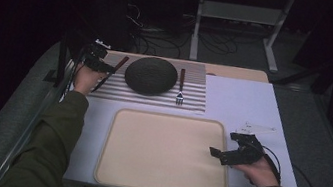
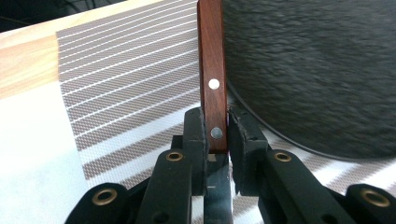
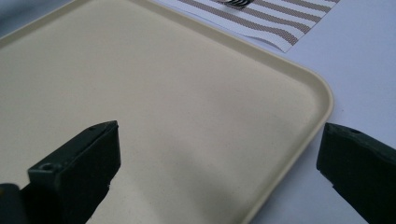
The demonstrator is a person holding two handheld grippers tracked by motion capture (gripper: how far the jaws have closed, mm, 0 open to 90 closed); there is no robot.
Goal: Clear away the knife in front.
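The left gripper (image 2: 215, 140) is clamping the wooden handle of a knife (image 2: 212, 70) lying on the striped placemat (image 1: 193, 100), just beside the dark plate (image 1: 151, 75). The right gripper (image 3: 219, 154) is hovering wide open and empty over the corner of the cream tray (image 3: 299, 74). No readable writing is showing.

The room was dim; cables (image 1: 213, 42) (a loose tangle) lay on the grey floor (image 1: 304, 103) behind the table (image 1: 239, 102).
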